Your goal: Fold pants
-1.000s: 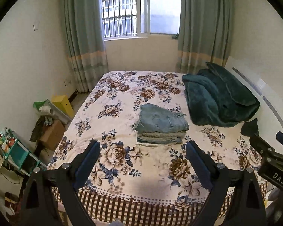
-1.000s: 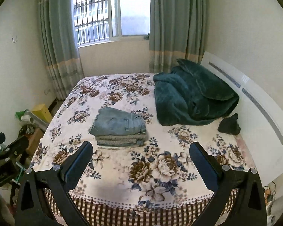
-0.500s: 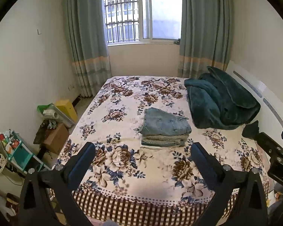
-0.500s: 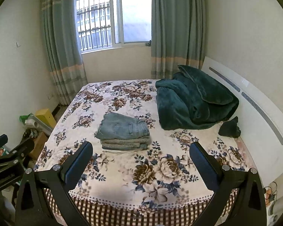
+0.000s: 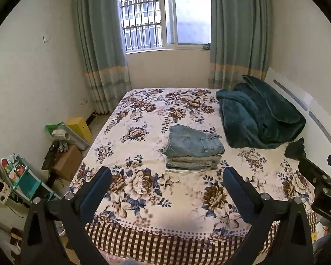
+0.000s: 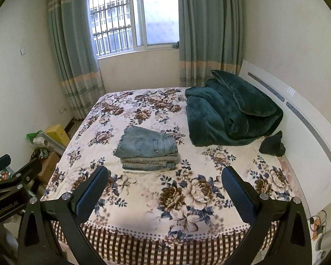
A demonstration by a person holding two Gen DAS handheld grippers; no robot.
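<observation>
Folded blue jeans [image 5: 193,142] lie on top of a small stack of folded grey and blue pants in the middle of the floral bed [image 5: 143,183]; the stack also shows in the right wrist view [image 6: 146,145]. My left gripper [image 5: 166,186] is open and empty, held back above the bed's near edge, well short of the stack. My right gripper [image 6: 165,185] is open and empty at the same distance. Each gripper's body shows at the side of the other's view.
A dark green blanket [image 5: 258,119] is heaped at the right by the white headboard [image 6: 302,114], with a small dark cloth [image 6: 272,144] near it. Boxes and clutter [image 5: 66,145] stand on the floor left of the bed. Window and curtains are behind.
Both grippers have pulled back and up from the bed; the stack looks smaller and farther, and more of the room shows. The pants have not moved.
</observation>
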